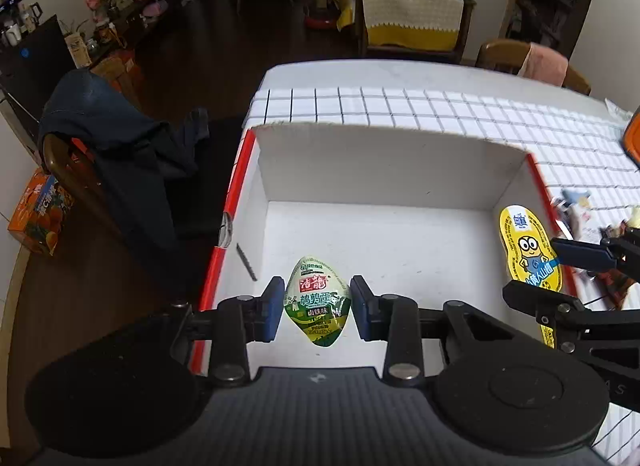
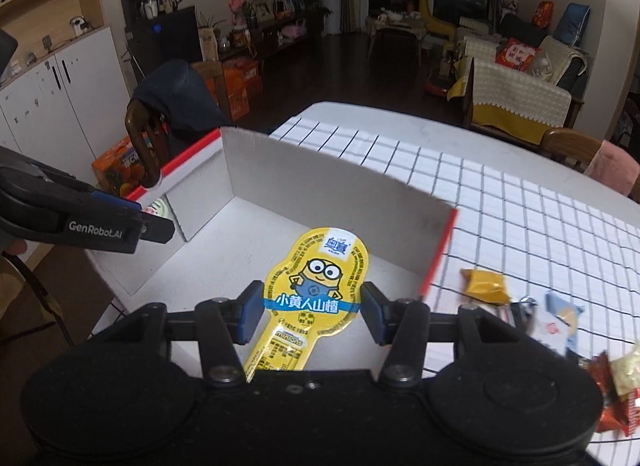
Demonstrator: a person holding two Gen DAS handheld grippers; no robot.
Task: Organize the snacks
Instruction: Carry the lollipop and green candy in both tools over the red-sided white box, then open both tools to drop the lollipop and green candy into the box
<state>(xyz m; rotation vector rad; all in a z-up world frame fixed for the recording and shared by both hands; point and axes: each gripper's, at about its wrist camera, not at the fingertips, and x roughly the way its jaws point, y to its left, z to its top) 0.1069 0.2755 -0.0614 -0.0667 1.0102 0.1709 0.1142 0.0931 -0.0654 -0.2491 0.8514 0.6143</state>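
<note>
Snacks are what you are sorting, and each of your hands has one over the white box (image 1: 384, 169) with the red edge. In the left wrist view, your left hand-held gripper (image 1: 318, 302) is closed on a small green and white egg packet (image 1: 318, 300), its blue pads pressing the packet's two sides near the widest part, above the bare box floor. That packet looks light, puffy and glossy, so I judge it could slip or twist if you ease off; holding across its middle, as you do now, seems the safest place. At the right of the same view the yellow cartoon snack card (image 1: 528, 250) hangs near the box's right wall, held by your other tool. In the right wrist view, your right hand-held gripper (image 2: 310, 306) is clamped on that yellow card (image 2: 316, 278) across the blue band, where it narrows. It looks flat, thin and fairly stiff, probably light, so a hold at the waist should keep it from swinging. More wrapped snacks (image 2: 486, 286) lie loose on the checked surface (image 2: 520, 205) just right of the box.
</note>
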